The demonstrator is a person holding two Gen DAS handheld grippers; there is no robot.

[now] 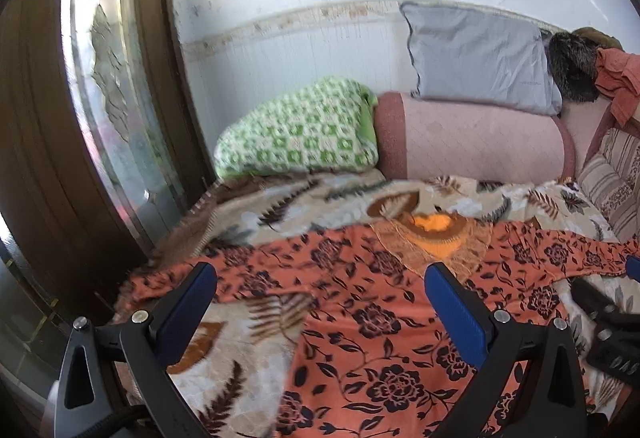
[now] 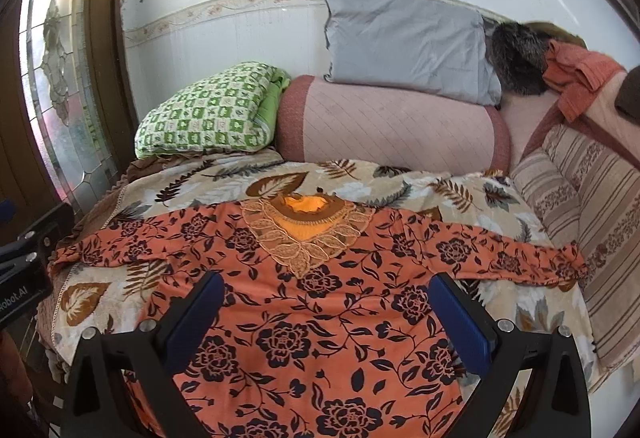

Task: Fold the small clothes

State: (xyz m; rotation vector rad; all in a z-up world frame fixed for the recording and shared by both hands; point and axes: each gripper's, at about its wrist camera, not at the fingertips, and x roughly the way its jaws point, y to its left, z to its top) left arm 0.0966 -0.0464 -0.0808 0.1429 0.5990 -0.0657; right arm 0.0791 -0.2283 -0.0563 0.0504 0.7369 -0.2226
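Note:
An orange garment with black flowers [image 2: 320, 302] lies spread flat on the bed, both sleeves stretched out, its lace neckline [image 2: 304, 230] toward the wall. It also shows in the left wrist view [image 1: 360, 302]. My left gripper [image 1: 320, 278] is open and empty, held above the garment's left side near its left sleeve [image 1: 168, 282]. My right gripper [image 2: 326, 288] is open and empty, held above the middle of the garment, below the neckline. The right gripper's body shows at the right edge of the left wrist view [image 1: 612, 330].
A leaf-patterned blanket [image 2: 200, 182] covers the bed. A green checked pillow [image 2: 208, 110], a pink bolster [image 2: 392, 126] and a grey pillow [image 2: 404, 42] line the wall. Striped cushions [image 2: 592, 206] stand at the right. A wooden glass door [image 1: 100, 78] is at the left.

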